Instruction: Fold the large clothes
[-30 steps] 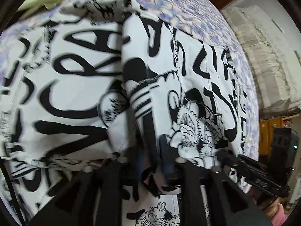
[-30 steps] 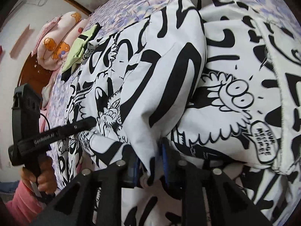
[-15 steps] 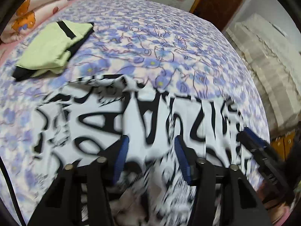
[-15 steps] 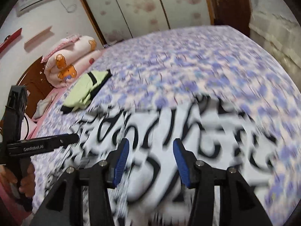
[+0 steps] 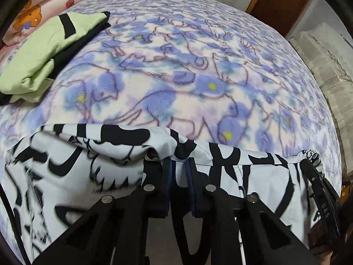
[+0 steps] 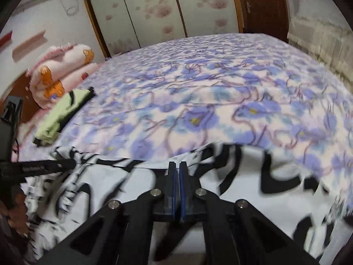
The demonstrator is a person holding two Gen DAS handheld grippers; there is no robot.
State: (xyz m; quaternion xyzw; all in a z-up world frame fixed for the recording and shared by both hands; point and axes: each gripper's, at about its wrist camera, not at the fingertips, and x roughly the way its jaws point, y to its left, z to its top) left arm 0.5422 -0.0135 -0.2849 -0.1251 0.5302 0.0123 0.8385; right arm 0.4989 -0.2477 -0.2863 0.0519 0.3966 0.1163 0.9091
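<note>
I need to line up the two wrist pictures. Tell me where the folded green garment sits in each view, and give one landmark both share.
Left wrist: the folded green garment lies at upper left on the floral blanket, beyond the black-and-white printed garment.
Right wrist: the same garment lies at left of centre, small, near the bed's left edge.
Shared landmark: the pink bear-print bedding just behind it.
</note>
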